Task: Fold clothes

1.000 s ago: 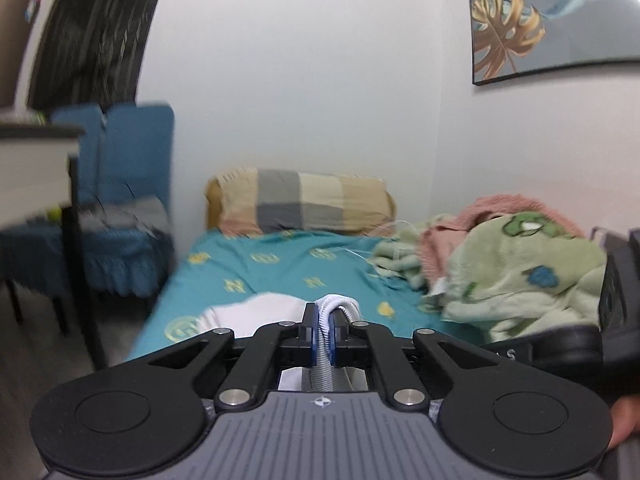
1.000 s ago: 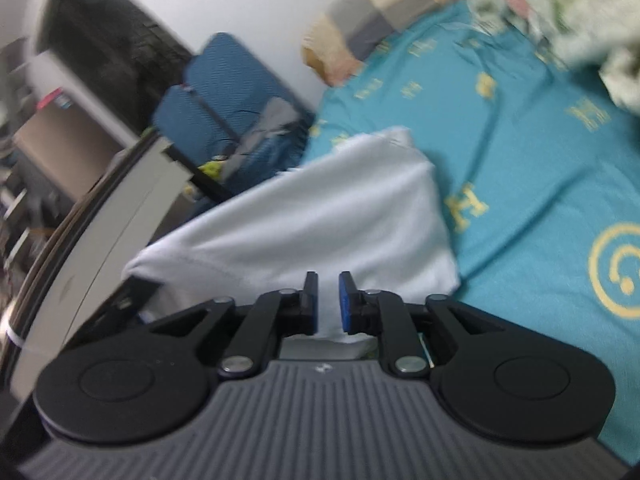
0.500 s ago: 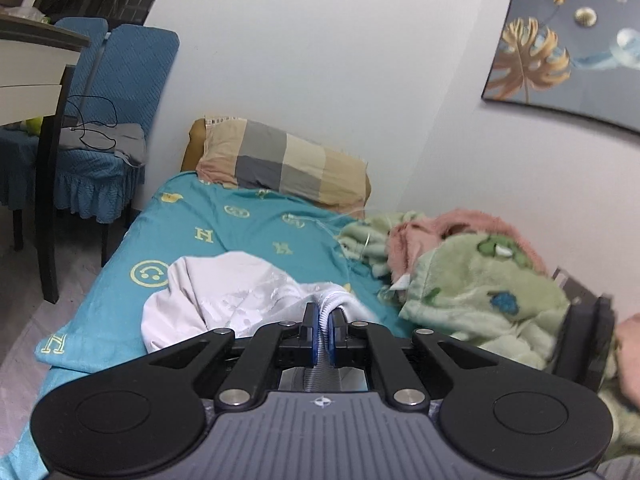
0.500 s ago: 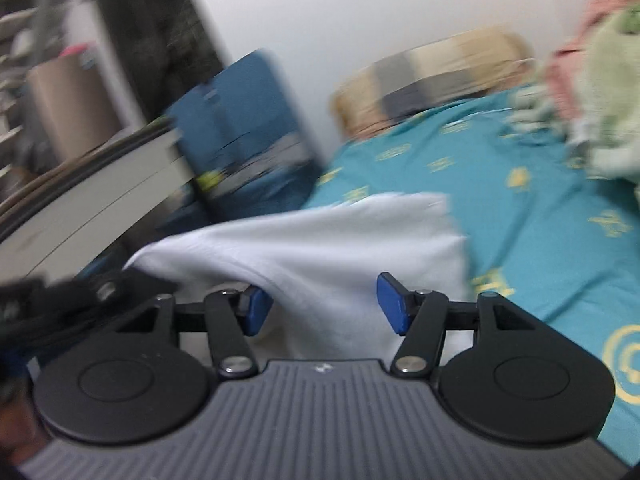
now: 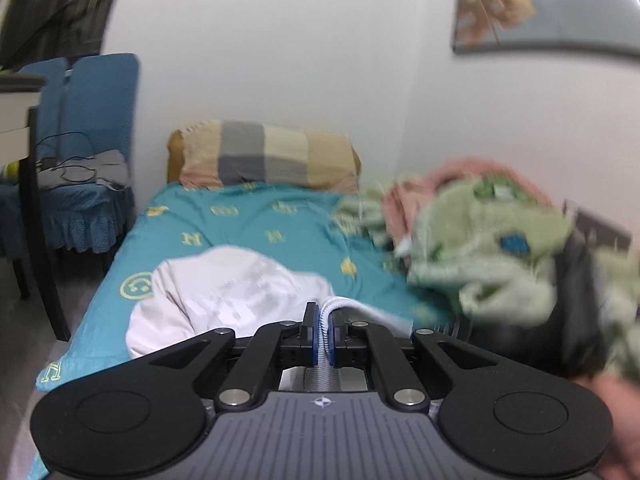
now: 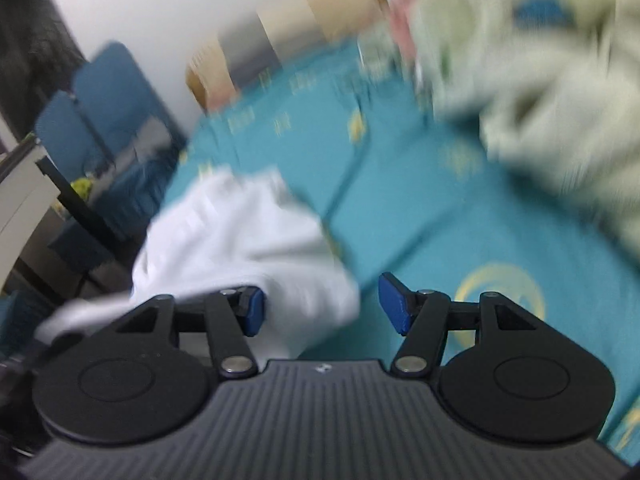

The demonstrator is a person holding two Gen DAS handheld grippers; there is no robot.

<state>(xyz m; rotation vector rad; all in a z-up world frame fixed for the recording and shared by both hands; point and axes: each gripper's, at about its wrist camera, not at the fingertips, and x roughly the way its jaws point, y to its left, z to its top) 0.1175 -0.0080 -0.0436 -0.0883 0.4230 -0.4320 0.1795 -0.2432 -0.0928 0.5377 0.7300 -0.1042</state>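
My left gripper (image 5: 324, 330) is clamped tight on the ribbed hem of the white garment (image 5: 224, 300); the pads pinch that edge with no gap showing. My right gripper (image 6: 322, 308) is spread wide, nothing between the fingers, and the white garment (image 6: 244, 240) lies just in front of its left pad (image 6: 253, 310). Right view is heavily motion-blurred, so whether it touches, I can't tell.

Garment: one, crumpled in a heap on the teal bedsheet (image 5: 256, 224), near the bed's left edge at the foot end, draped partly over that edge in the right view.

No containers in view.

Count on the bed: one checked pillow (image 5: 264, 156) at the head end against the wall; one pile of green and pink blankets (image 5: 480, 236) along the right edge, layers not separable.

Off the bed: two blue-covered chairs (image 5: 96, 120) left of the bed near its head end, with grey cloth and a cable on a seat; one table edge (image 5: 16, 108) far left; one picture (image 5: 540, 4) on the right wall.
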